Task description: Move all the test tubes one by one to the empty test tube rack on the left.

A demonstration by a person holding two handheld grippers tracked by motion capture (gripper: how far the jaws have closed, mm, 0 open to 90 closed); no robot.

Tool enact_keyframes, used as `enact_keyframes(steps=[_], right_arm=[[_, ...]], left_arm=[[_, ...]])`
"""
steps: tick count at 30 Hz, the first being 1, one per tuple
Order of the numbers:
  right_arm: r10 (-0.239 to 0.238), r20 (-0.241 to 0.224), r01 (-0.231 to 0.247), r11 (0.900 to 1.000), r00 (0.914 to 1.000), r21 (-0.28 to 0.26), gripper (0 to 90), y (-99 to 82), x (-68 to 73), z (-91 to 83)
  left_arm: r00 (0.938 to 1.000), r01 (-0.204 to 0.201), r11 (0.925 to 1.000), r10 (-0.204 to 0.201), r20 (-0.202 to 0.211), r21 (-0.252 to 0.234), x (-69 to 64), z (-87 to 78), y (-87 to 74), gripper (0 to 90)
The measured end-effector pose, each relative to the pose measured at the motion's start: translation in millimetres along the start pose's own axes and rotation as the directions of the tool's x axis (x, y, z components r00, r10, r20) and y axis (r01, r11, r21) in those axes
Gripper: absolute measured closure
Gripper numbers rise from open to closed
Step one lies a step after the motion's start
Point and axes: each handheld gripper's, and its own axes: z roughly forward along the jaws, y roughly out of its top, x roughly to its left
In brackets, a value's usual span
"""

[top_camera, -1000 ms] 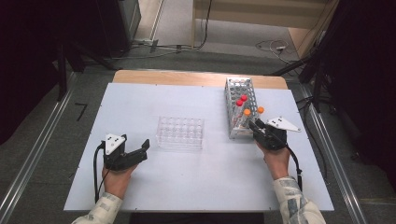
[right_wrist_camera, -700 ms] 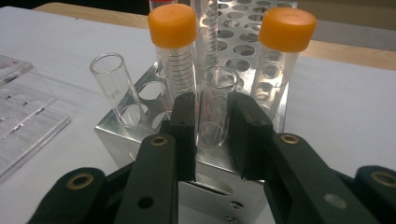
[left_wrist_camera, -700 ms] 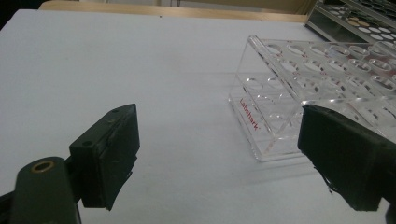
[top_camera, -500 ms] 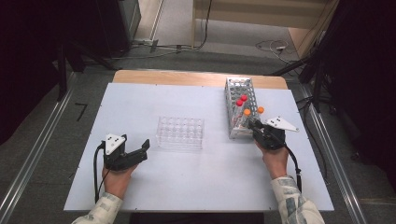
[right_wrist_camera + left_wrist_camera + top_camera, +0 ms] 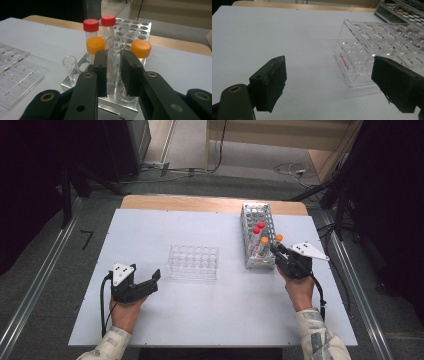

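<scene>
Red "Labshark" lettering marks the clear rack (image 5: 372,50) between wide left jaws; right jaws clamp an uncapped tube (image 5: 113,62).

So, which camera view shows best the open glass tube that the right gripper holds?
The right gripper view: the uncapped tube stands clamped between the right gripper jaws. The high view shows it tiny at the metal rack.

High view looks down on the table (image 5: 150,230); both gripper views sit low, sharing the clear rack (image 5: 384,42)

A white table (image 5: 150,225) carries a clear plastic rack (image 5: 193,262) and a metal tube rack (image 5: 258,236).
</scene>
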Motion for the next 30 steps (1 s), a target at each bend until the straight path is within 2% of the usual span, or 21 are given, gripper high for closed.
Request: enact_keyframes(steps=[7,12,22,30], right_arm=[[-0.001,-0.006,0.001,0.9996,1.0,-0.029,73.0,8.1,0.5,-11.7],[-0.003,-0.027,0.001,0.9985,0.9996,-0.055,73.1,14.4,3.7,-23.4],[-0.061,-0.067,0.06,0.9981,0.9959,-0.014,73.1,6.6,16.6,-33.9],[-0.075,-0.106,0.076,0.9971,0.9916,0.006,73.1,-0.8,26.2,-35.8]], left_arm=[[1.0,-0.002,1.0,0.002,0.0,-0.002,0.2,-1.2,0.4,13.8],[0.9999,-0.012,0.9999,0.012,0.0,-0.002,-1.3,-1.5,0.3,13.8],[0.9998,-0.02,0.9997,0.02,0.01,-0.014,-4.8,-4.3,1.3,14.1],[0.999,-0.021,0.9995,0.022,0.04,-0.023,-13.2,-5.3,3.9,14.9]])
